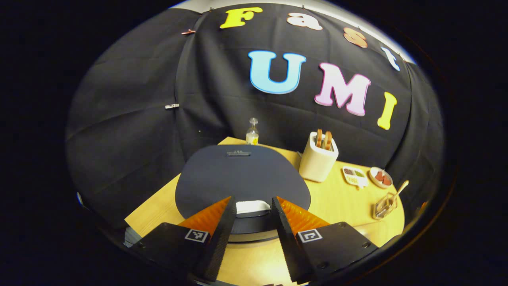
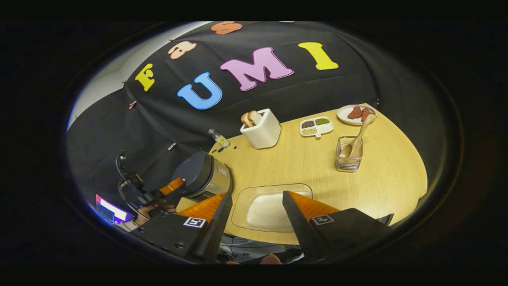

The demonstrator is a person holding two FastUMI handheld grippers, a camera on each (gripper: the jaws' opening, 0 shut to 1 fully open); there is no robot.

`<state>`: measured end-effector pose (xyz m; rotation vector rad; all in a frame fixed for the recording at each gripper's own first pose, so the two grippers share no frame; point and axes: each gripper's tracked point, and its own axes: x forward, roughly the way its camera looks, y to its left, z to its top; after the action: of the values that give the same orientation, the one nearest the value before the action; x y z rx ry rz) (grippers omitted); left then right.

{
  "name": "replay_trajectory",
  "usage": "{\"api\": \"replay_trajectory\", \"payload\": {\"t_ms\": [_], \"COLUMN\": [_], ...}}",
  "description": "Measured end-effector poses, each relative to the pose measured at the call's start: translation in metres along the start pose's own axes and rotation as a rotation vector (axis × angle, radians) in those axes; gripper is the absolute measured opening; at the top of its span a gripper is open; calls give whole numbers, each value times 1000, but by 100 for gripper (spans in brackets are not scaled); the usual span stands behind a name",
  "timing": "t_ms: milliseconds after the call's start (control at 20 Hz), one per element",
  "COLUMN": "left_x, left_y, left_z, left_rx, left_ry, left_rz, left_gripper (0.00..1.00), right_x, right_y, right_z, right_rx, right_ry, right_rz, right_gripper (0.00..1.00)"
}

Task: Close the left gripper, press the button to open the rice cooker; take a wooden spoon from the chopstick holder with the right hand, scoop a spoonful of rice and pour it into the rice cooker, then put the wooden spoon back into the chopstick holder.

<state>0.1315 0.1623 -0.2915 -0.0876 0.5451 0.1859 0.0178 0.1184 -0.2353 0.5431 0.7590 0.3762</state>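
The dark-lidded rice cooker [image 1: 238,174] stands shut right in front of my left gripper [image 1: 253,200], which is open with the cooker's white button [image 1: 252,206] showing between its fingers. In the right gripper view the cooker [image 2: 202,176] sits at the table's left edge, with the left gripper [image 2: 168,188] and the hand holding it beside it. My right gripper [image 2: 257,194] is open and holds nothing, hovering over a clear tray of white rice [image 2: 270,208]. The wooden spoon [image 2: 357,135] leans in the wire chopstick holder [image 2: 348,159], far right of the right gripper.
A white toaster [image 2: 262,129] with bread slices stands at the back of the round wooden table [image 2: 397,178]. A small bottle [image 2: 219,139], a divided dish of grains [image 2: 316,126] and a plate of red pieces [image 2: 354,114] line the back edge.
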Motion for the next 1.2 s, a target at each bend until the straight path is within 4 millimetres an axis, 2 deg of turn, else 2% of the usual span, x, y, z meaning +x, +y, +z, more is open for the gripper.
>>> {"api": "replay_trajectory", "payload": {"t_ms": [50,150,200,300,550,700,750,950,1000,1100,1200], "left_x": [1,1,1,3,5,6,7,10,12,11,5], "left_y": [-1,-1,0,0,-2,1,1,1,2,1,1], "left_z": [5,-1,-3,-4,-7,-6,-4,-3,-6,-6,-6], "left_rx": [-2,7,17,51,39,36,48,-14,-3,51,21], "left_ry": [-27,-34,-44,-82,-165,-158,-149,-121,-118,-147,-132], "left_rz": [-7,-1,6,28,27,52,84,182,207,220,184], "left_gripper": [68,70,68,70,69,69,65,66,63,68,65], "right_x": [1,3,3,4,0,-2,-2,-5,-5,-6,-11], "right_y": [0,0,1,5,12,17,18,18,19,21,22], "right_z": [0,-2,-3,-6,-13,-12,-14,-28,-30,-32,-27], "right_rx": [0,4,7,14,-5,-12,-14,-16,-12,-4,-9], "right_ry": [0,1,7,14,28,29,33,60,63,67,50], "right_rz": [-1,-2,-2,3,11,17,20,21,22,23,28], "right_gripper": [81,81,81,81,81,81,81,81,81,81,81]}}
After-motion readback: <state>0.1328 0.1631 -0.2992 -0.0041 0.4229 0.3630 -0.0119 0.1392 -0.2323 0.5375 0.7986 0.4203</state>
